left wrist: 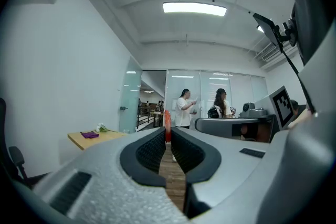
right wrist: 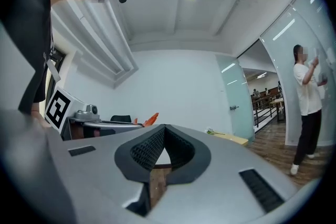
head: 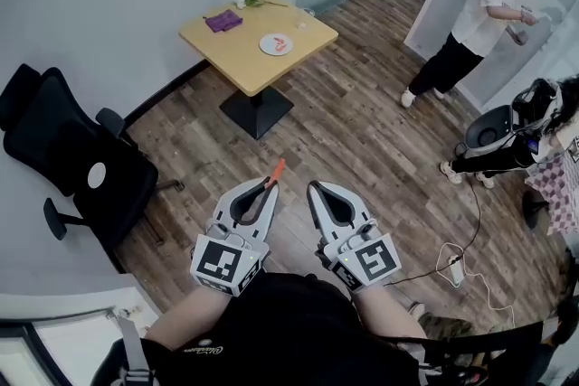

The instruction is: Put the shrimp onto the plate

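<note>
Plate (head: pixel 276 44) seen in head view only: mid-table (head: pixel 231 54), toward right corner, well apart from grippers. L gripper (head: pixel 268 185) pinches shrimp (head: pixel 275 170), which sticks out past tips. R gripper (head: pixel 312 187) closed, empty, just beside.

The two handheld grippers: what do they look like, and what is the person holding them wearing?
Both the left gripper and the right gripper are light grey, with tapered jaws lined by black ribbed pads. Each carries a cube of black-and-white square markers at its rear. The person wears a black top.
</note>
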A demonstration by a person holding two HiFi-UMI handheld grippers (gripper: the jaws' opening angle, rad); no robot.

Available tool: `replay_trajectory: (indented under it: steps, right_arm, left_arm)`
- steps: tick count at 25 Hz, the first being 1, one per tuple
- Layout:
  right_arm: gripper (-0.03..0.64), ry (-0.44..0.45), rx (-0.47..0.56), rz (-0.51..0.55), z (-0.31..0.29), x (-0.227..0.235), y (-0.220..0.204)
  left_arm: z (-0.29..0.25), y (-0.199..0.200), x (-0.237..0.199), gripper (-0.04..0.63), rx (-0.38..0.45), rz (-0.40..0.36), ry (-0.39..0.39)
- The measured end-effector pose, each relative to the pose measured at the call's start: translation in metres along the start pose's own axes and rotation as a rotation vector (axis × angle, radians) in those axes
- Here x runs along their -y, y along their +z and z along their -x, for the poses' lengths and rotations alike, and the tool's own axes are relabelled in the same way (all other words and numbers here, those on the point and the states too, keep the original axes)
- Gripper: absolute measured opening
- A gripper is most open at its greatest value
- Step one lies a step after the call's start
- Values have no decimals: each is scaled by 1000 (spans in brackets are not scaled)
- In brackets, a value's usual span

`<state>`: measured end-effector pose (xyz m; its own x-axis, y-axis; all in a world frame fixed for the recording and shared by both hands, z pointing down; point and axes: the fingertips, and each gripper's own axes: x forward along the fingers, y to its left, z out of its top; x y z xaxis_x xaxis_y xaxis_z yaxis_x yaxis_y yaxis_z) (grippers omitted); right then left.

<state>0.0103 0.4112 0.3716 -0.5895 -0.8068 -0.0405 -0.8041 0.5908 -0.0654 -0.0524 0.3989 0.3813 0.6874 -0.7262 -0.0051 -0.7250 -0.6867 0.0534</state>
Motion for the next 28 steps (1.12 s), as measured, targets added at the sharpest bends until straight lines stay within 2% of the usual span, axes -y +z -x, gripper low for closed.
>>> replay_trajectory:
  steps: [8, 12, 15, 19, 28]
  right_arm:
    - [2, -31, 5, 31, -40, -18, -4]
    - [2, -48, -40, 43, -57, -38, -18]
    - [2, -45, -10, 40, -66, -45, -14]
    - [2, -68, -43, 55, -73, -37, -21]
    - [2, -46, -23, 32, -99, -9, -29]
  left_arm:
    - [17, -5, -48, 28, 13, 15, -5]
    - [32, -13, -73, 28, 1, 28, -8]
    - [35, -13, -84, 28, 10, 37, -13]
    - [31, -17, -91, 28, 10, 39, -21]
    - [-2, -23, -104, 28, -14, 27, -22]
